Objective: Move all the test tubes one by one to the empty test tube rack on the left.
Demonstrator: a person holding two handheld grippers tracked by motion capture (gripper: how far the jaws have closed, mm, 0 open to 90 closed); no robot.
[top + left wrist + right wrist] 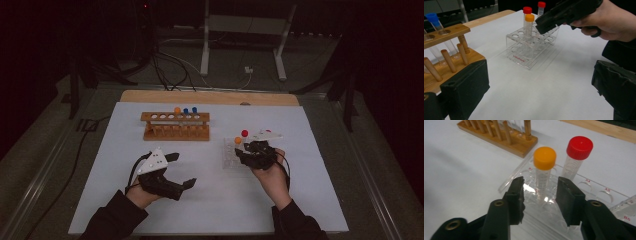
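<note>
**Right gripper lines up on the orange-capped tube**

Nearest the person, the left gripper point(176, 170) rests low over the white surface point(210, 210) with its jaws spread wide and nothing between them; it looks parked there to stay out of the way while keeping both racks within reach.

A little farther out, the right gripper point(539, 195) is set around the orange-capped tube point(544, 167), one jaw on each side of the tube's clear body below the cap. The jaws are partly closed, yet a gap shows on both sides, so the pads do not seem to press yet. Coming in below the cap makes sense: the straight wall gives the pads a flat hold for a vertical lift.

The tube stands upright in a front hole of the clear rack point(529, 50), which keeps it steady for the approach. Just behind it a red-capped tube point(577, 155) stands in the same rack, close enough that the far jaw must slip between the two.

Farthest off, the wooden rack point(176, 126) holds blue-capped tubes point(190, 110) and open holes, probably the destination.
</note>
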